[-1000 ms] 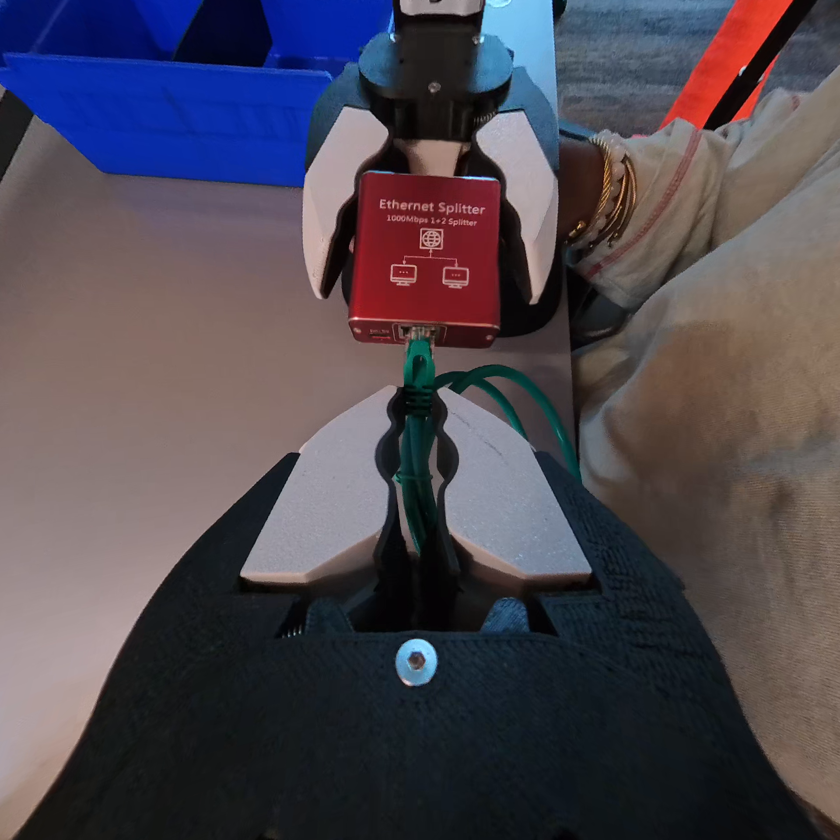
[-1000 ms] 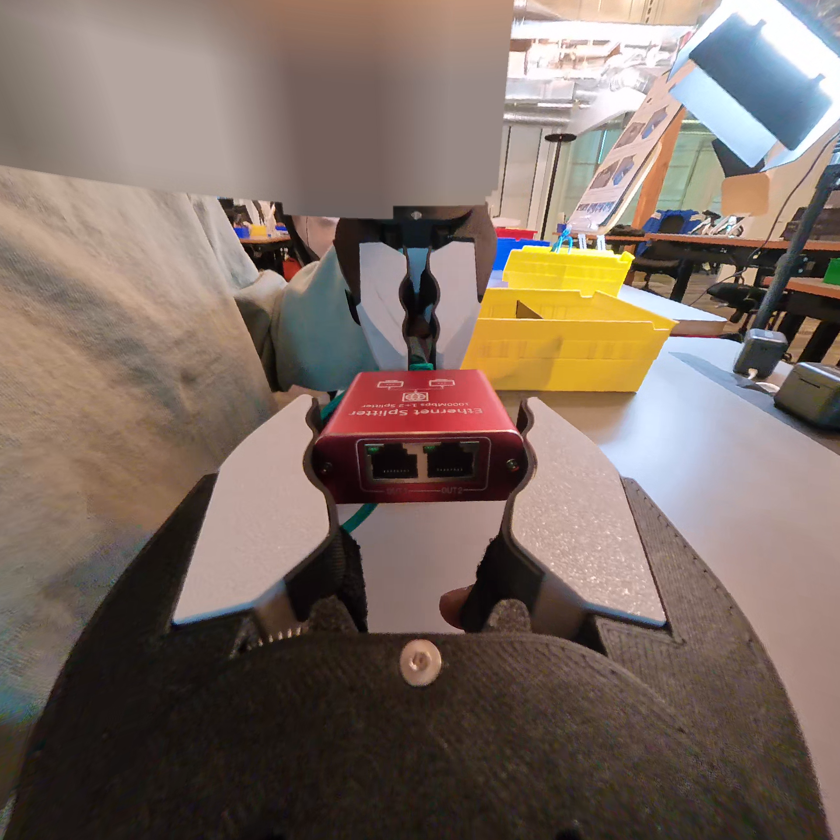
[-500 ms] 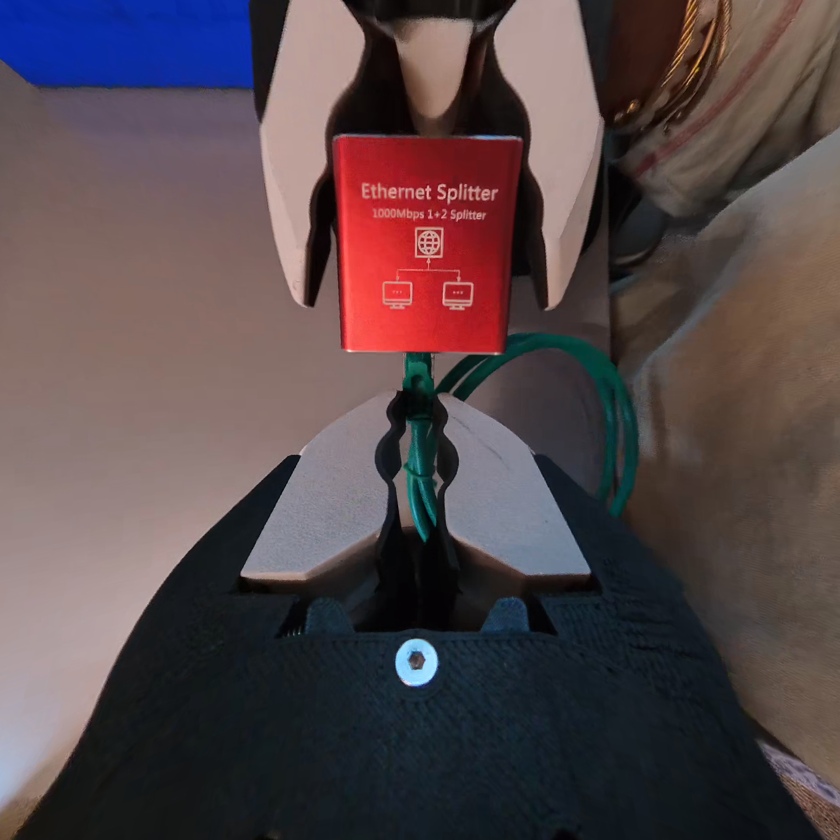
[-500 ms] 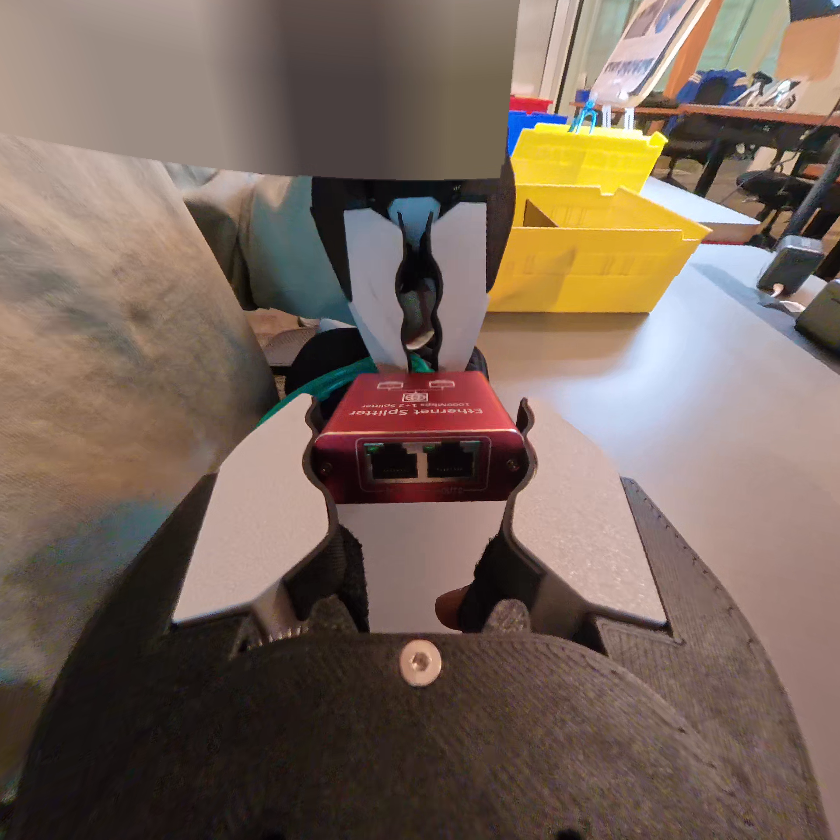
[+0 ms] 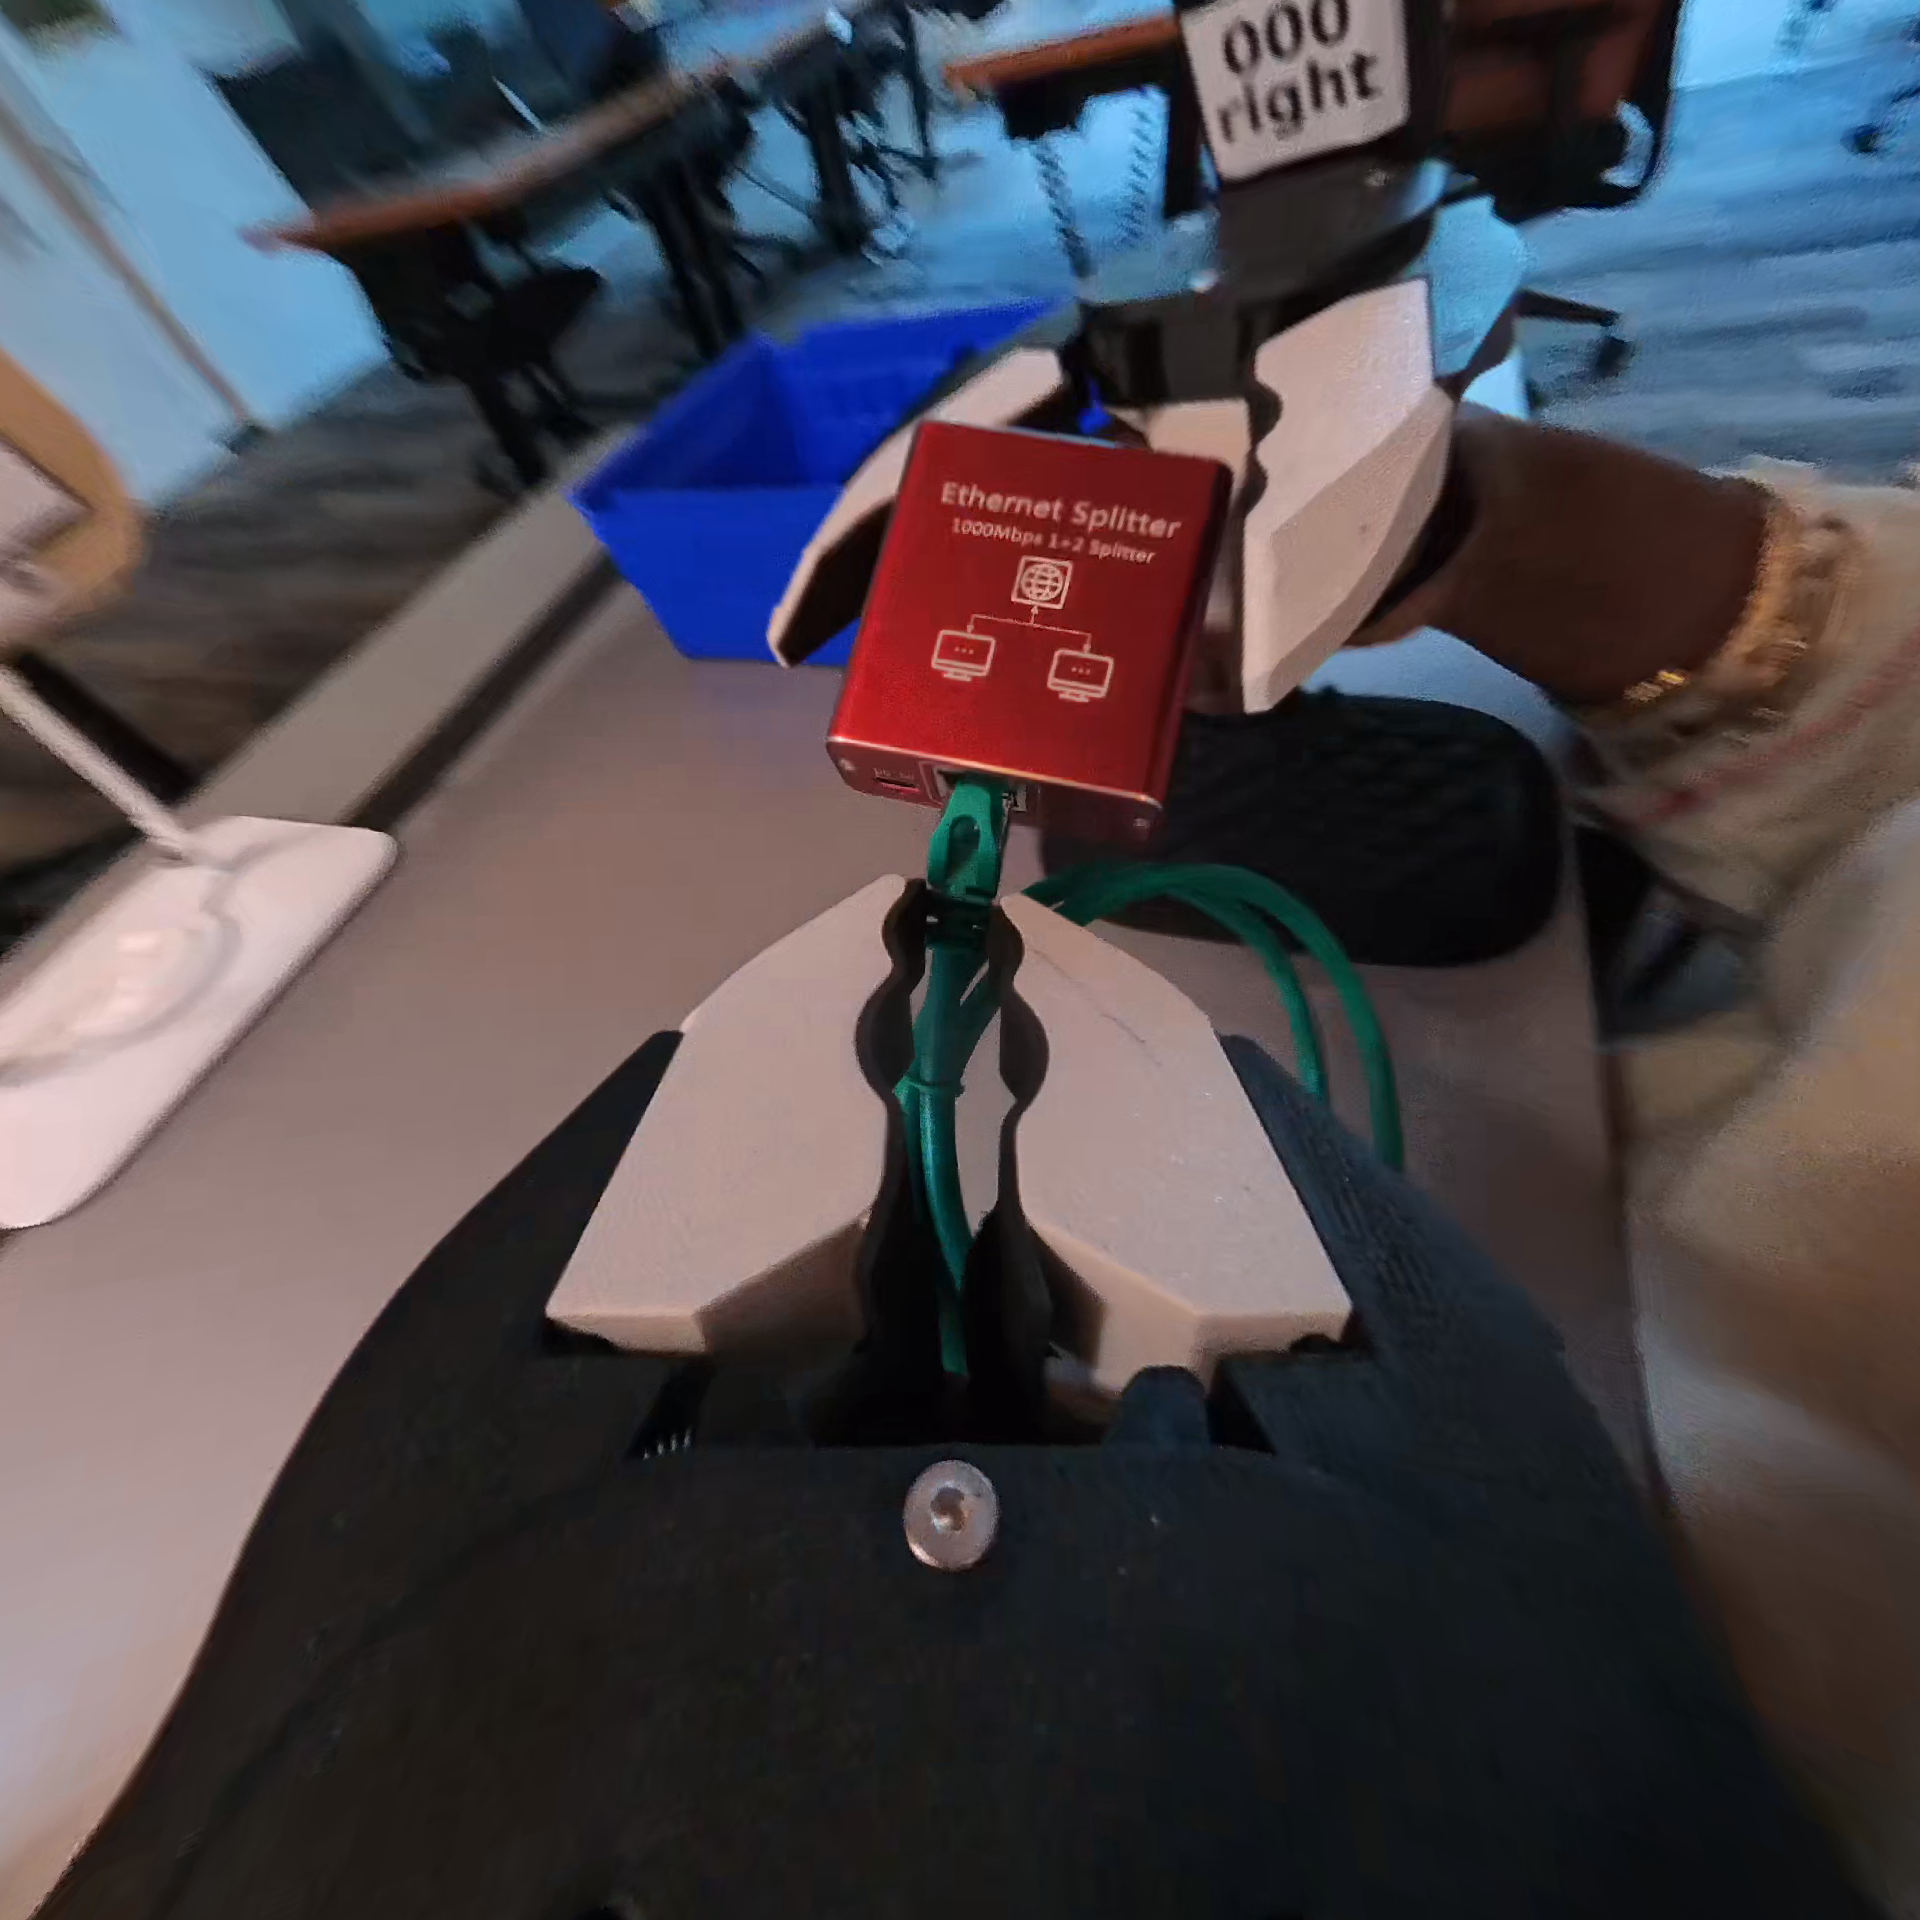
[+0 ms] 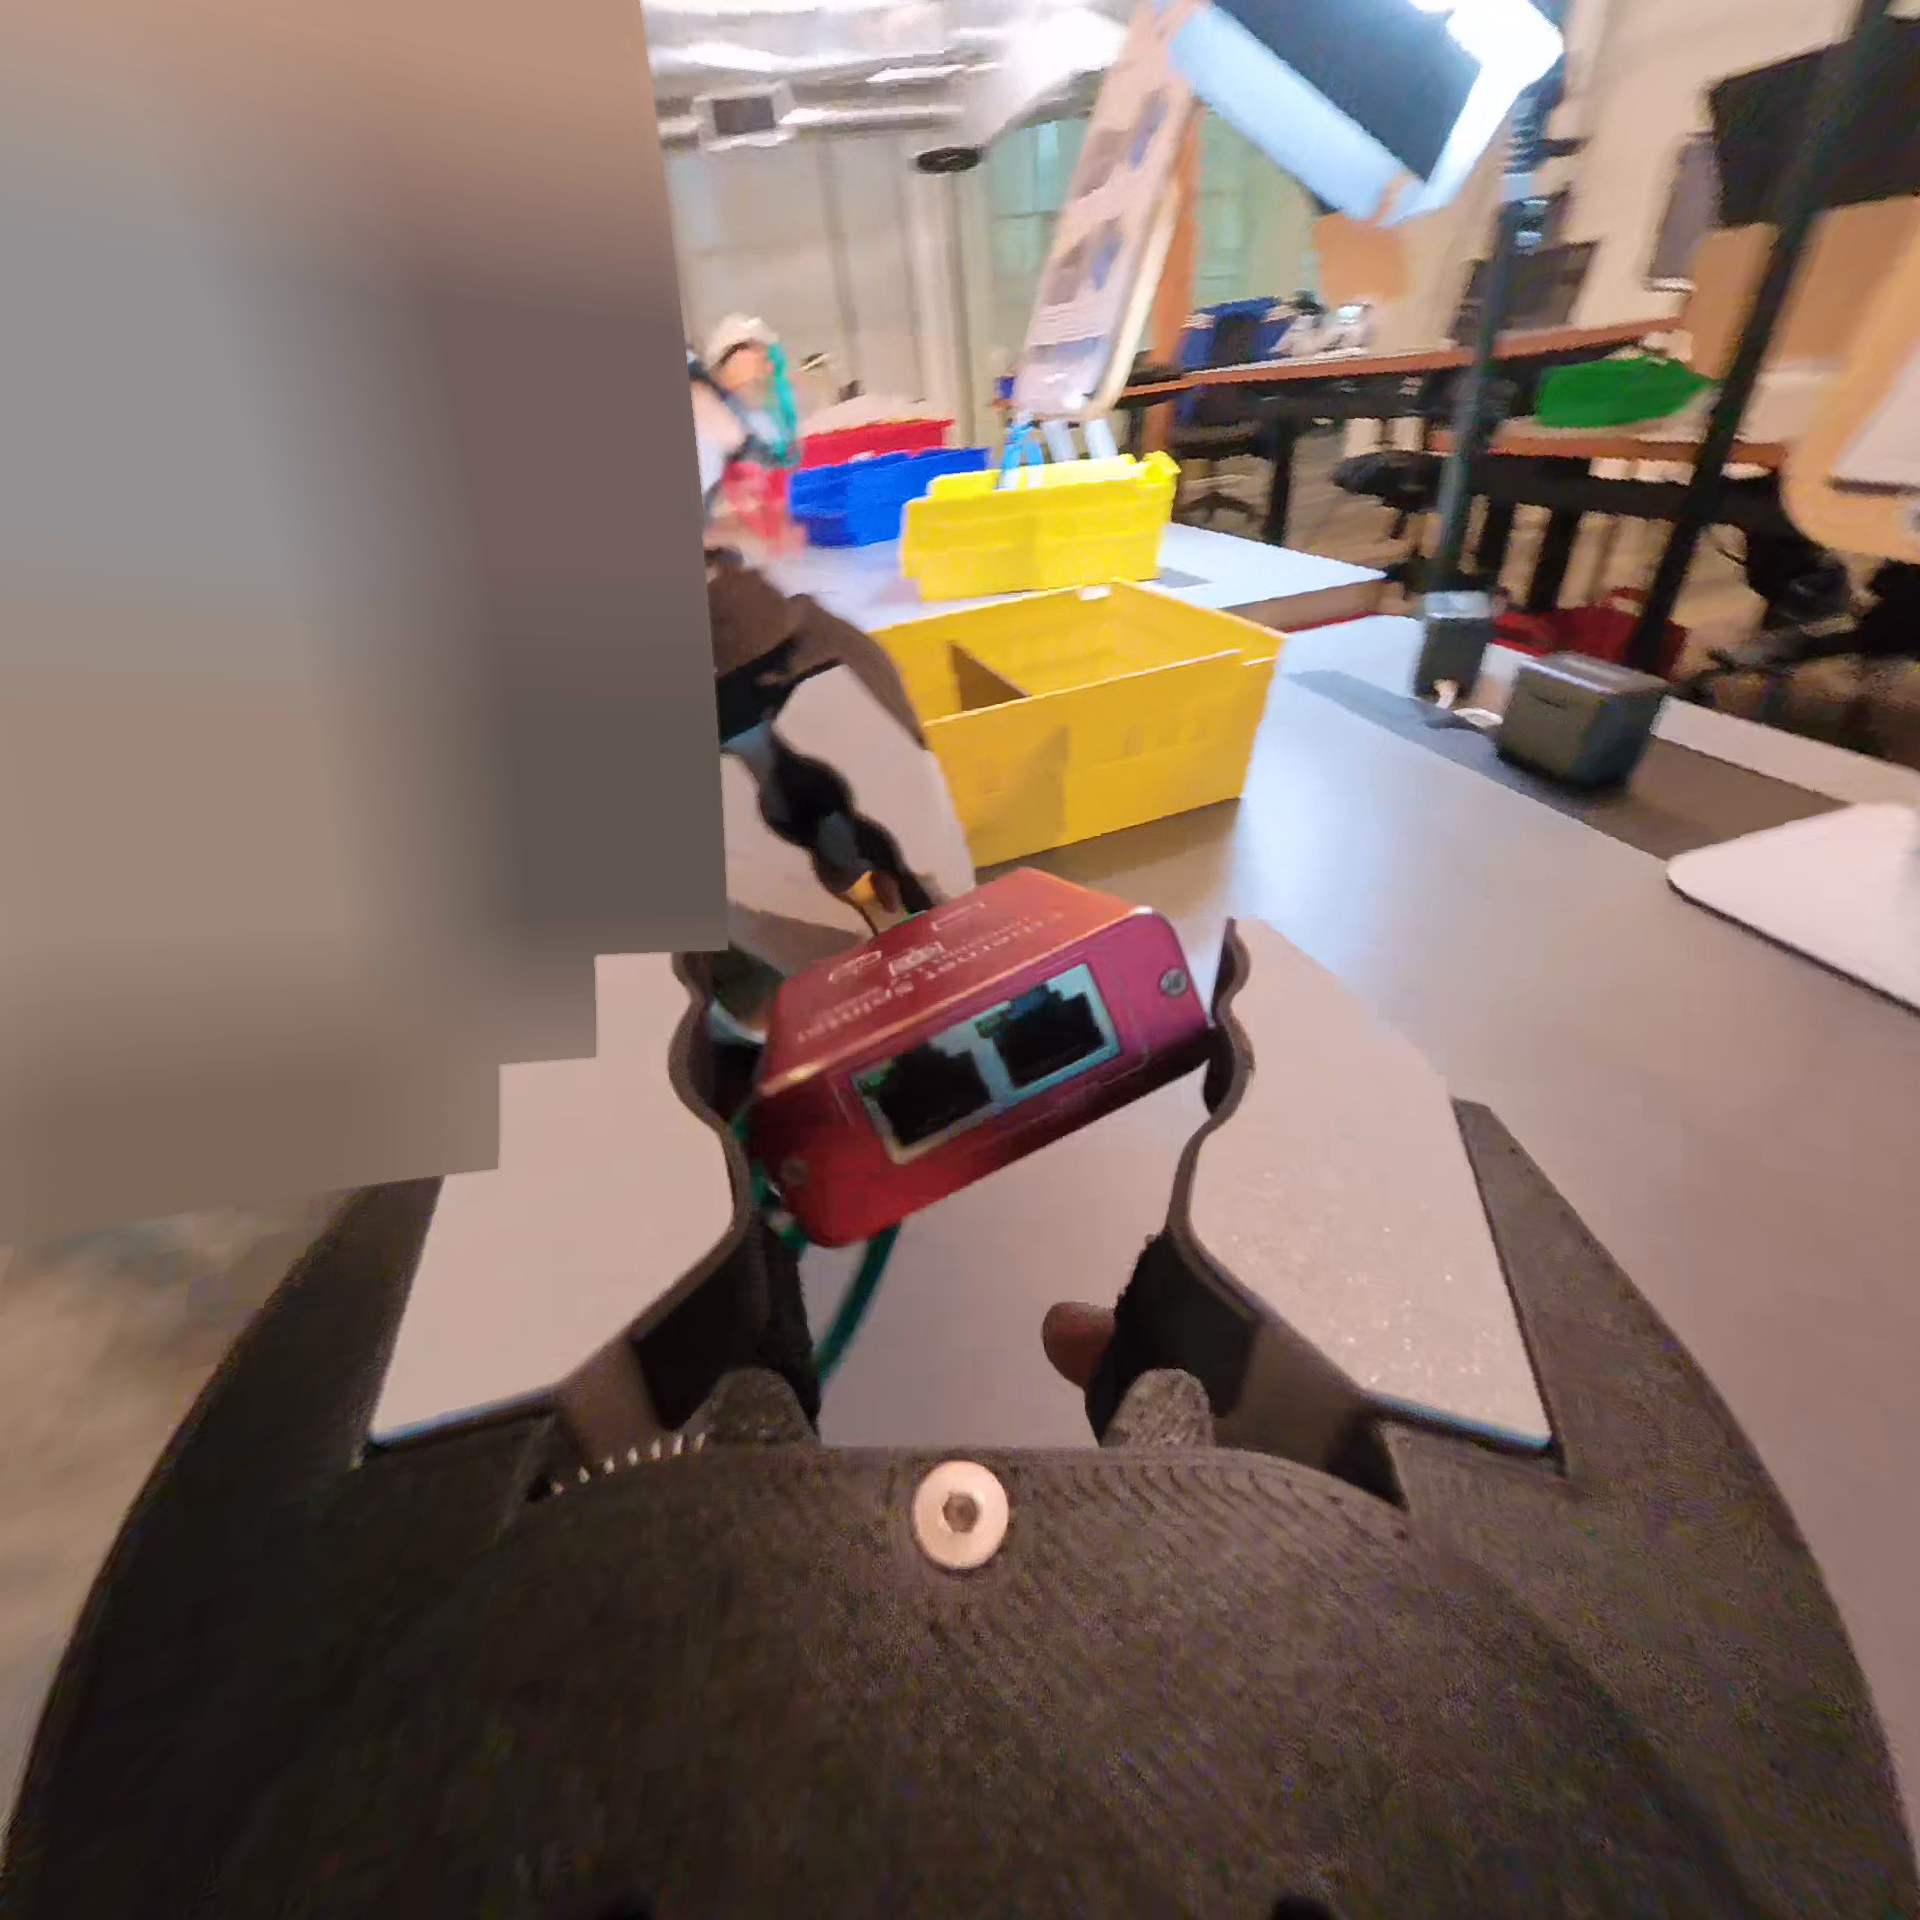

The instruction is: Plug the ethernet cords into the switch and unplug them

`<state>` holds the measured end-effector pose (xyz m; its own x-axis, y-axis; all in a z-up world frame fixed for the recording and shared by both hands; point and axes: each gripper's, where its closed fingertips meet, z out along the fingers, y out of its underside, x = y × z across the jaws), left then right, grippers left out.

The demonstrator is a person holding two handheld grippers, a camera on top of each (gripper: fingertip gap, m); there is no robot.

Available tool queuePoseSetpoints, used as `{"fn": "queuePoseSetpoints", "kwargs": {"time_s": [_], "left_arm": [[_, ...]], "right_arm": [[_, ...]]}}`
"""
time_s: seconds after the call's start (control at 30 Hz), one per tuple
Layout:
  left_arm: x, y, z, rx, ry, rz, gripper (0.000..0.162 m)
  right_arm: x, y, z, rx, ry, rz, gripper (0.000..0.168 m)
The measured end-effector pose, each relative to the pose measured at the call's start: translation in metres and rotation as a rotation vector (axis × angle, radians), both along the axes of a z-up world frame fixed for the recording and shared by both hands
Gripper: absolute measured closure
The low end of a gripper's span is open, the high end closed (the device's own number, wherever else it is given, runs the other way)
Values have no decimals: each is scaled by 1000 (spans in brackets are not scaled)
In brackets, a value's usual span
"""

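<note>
Jaws of the left gripper (image 5: 961, 914) are pinching the green ethernet cord (image 5: 940, 1101) behind its plug, seated in the red switch (image 5: 1023, 623); the right gripper (image 6: 961, 1039) is clamping the tilted switch above the worktop (image 5: 436, 956), cord running straight out along the left fingers.

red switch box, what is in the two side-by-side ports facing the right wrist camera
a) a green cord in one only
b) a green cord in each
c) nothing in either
c: both ports on the red switch box show dark and empty; the green cord enters the opposite end.
</note>
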<state>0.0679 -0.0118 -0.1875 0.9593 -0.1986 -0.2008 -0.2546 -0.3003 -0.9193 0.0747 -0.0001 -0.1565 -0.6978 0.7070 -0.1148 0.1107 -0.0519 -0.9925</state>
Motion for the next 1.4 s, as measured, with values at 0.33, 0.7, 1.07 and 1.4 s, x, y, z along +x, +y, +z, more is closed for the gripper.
{"fn": "queuePoseSetpoints", "kwargs": {"time_s": [0.33,0.7,1.07,1.4], "left_arm": [[-33,1,48,426,324,376,152],[-29,4,34,467,221,332,131],[-35,-26,41,509,155,233,126],[13,-6,-3,230,395,-125,115]], "right_arm": [[-12,17,42,-476,-8,-183,97],[-21,7,42,80,266,-297,141],[-18,15,-1,835,320,-314,140],[8,0,-56,1150,105,132,141]]}}
